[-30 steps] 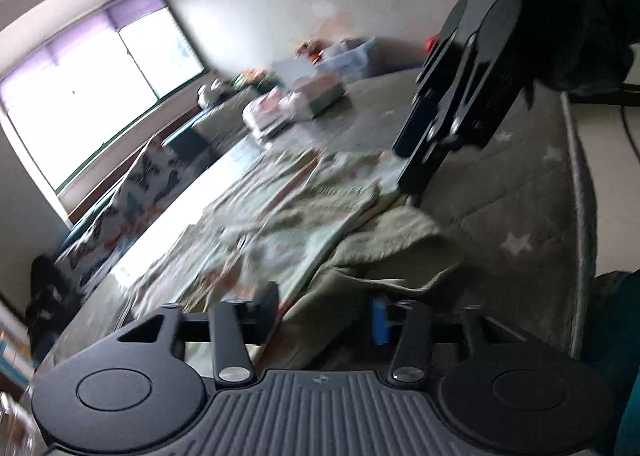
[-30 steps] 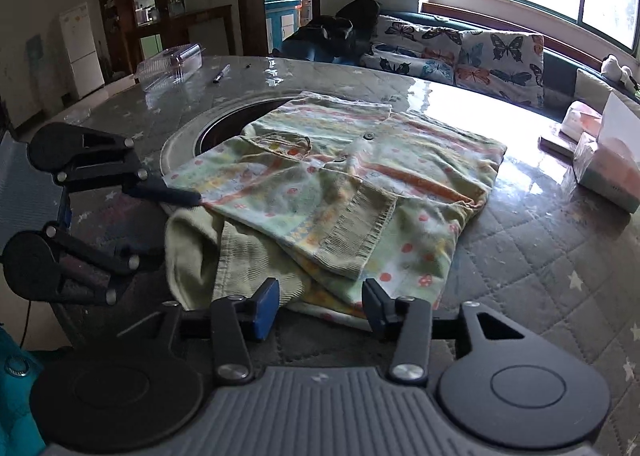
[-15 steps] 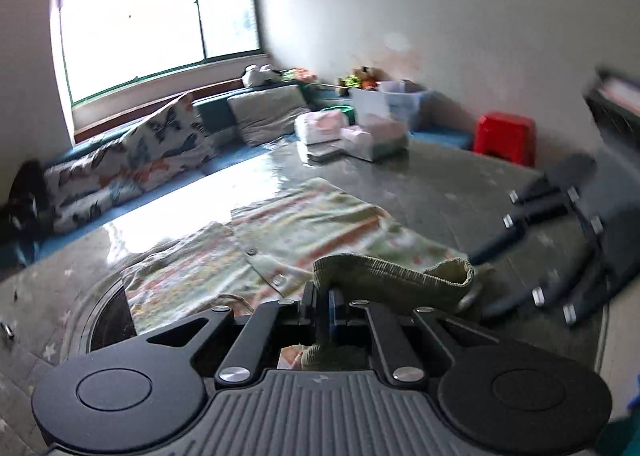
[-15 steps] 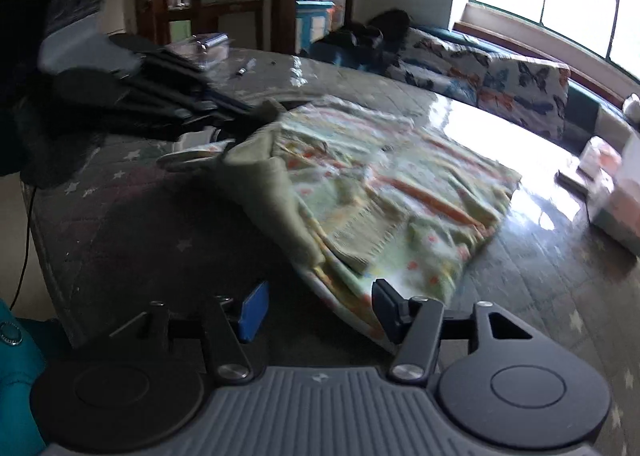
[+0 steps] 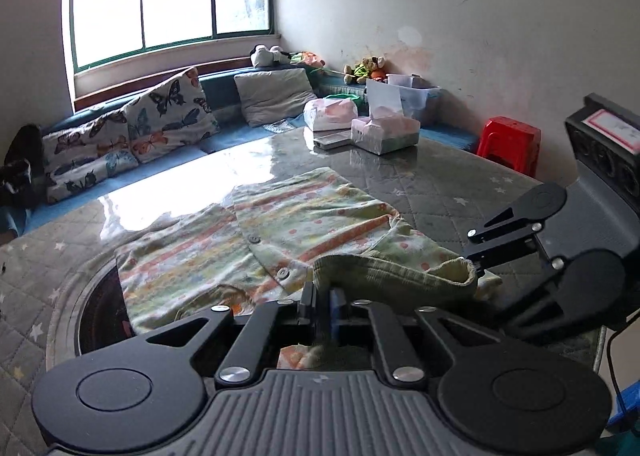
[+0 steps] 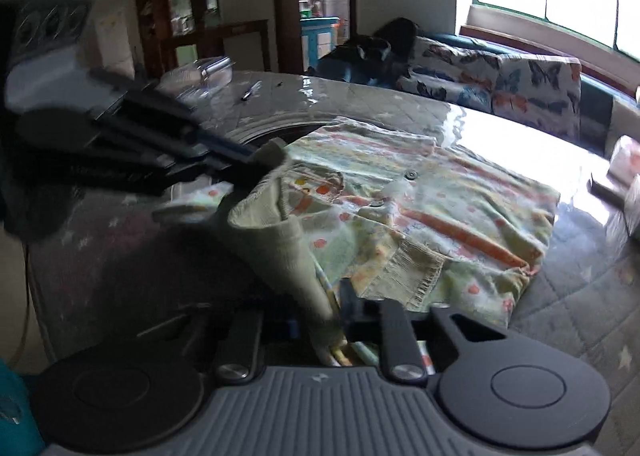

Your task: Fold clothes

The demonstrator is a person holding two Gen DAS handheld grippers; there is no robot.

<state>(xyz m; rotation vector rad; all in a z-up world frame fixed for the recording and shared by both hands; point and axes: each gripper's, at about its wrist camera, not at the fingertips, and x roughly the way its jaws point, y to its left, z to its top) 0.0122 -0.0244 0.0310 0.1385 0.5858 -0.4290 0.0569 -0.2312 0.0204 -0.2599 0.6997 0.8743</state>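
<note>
A pale green shirt (image 5: 304, 223) (image 6: 440, 191) with orange stripes, dots and buttons lies spread on the grey quilted table (image 5: 440, 183). Its ribbed green hem (image 5: 392, 270) (image 6: 280, 240) is lifted off the table at the near edge and hangs between my two grippers. My left gripper (image 5: 322, 306) (image 6: 256, 163) pinches one end of the hem, and its jaws are opening slightly with the cloth still between the pads. My right gripper (image 6: 320, 326) (image 5: 472, 260) is closing on the other end, with cloth pressed between its fingers.
A round dark opening (image 5: 100, 308) in the table lies partly under the shirt. Tissue packs (image 5: 384, 131) sit at the far side, and a pen (image 6: 251, 91) and a clear box (image 6: 208, 69) at another edge. A cushioned bench (image 5: 168, 111) and a red stool (image 5: 508, 139) stand beyond.
My left gripper rolled upright, shut on the hem and raised it. My right gripper moved in from open beside the shirt and closed on the hem's other end.
</note>
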